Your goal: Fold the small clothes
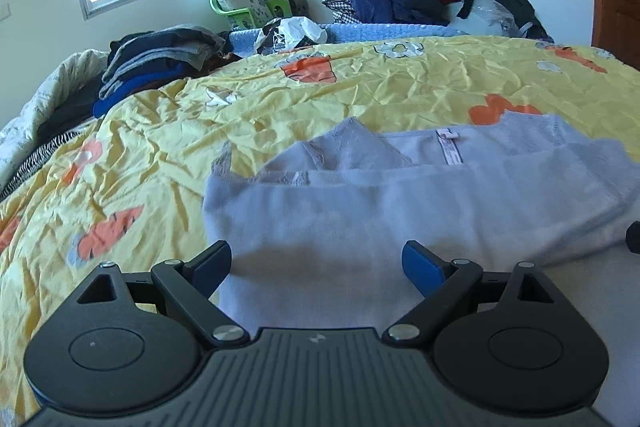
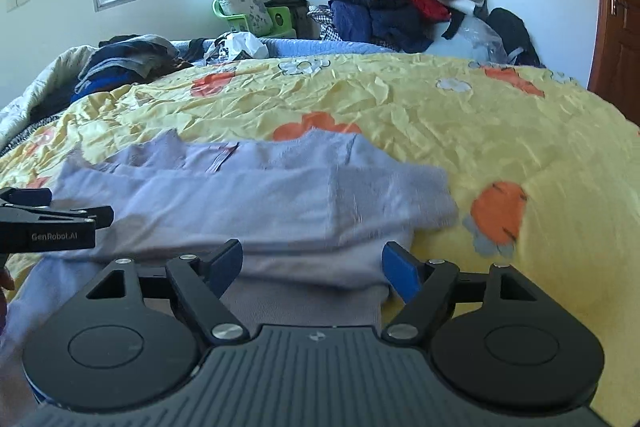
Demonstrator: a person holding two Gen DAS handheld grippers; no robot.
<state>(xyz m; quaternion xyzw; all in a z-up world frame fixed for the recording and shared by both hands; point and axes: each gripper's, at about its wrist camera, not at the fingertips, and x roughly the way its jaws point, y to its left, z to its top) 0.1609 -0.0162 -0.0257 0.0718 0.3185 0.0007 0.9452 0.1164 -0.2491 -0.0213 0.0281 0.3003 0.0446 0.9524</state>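
A pale lavender fleecy garment (image 2: 256,195) lies partly folded, sleeves across, on the yellow bedspread (image 2: 440,115).

A pale lavender garment (image 2: 248,195) lies on a yellow bedspread (image 2: 440,115) patterned with orange flowers.

left claw (image 1: 317,263) spread wide | over lavender garment (image 1: 400,195) | yellow bedspread (image 1: 160,147)

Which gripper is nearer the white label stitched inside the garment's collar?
Left. The left gripper points almost straight at the label; from the right gripper the label lies further off, up to its left.
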